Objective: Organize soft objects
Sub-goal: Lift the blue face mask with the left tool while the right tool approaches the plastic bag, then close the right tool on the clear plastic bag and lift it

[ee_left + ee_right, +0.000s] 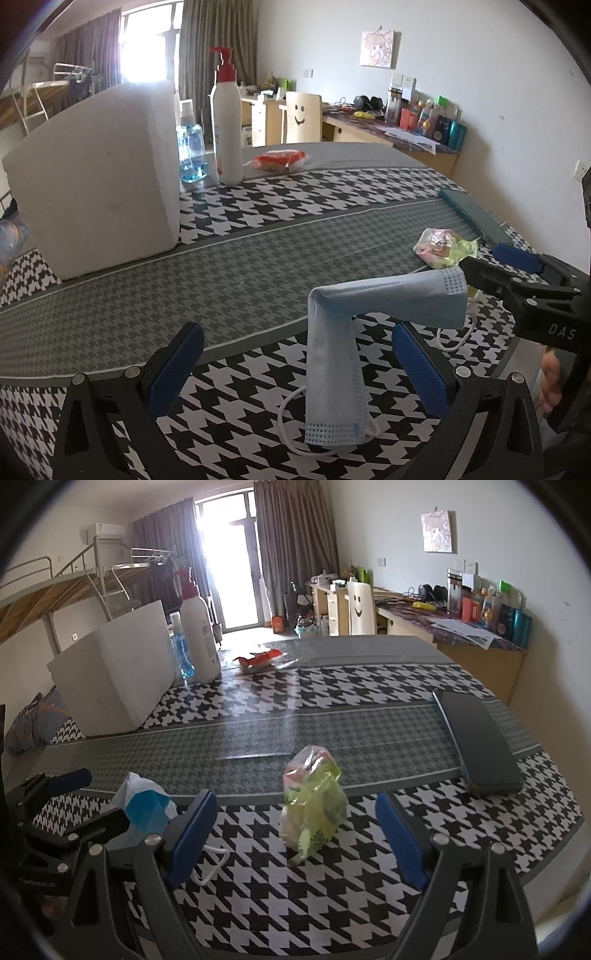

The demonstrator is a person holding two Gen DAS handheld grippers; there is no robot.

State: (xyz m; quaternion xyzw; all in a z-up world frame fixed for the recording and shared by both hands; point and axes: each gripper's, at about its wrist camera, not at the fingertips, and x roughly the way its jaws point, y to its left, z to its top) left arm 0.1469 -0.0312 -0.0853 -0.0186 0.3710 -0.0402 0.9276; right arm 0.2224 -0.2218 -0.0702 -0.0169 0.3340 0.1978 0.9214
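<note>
The blue face mask, bent upward, stands at the surface's near edge between the left gripper's spread jaws. The right gripper, jaws apart, frames the snack bag. Next, each likely closes gently.

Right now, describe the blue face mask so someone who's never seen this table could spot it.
On the houndstooth tablecloth, look at the near edge, between the left gripper's open blue fingers. The face mask is pale blue, bent into an upside-down L with white ear loops, unlike the crinkly yellow-green plastic packet beyond it.
</note>
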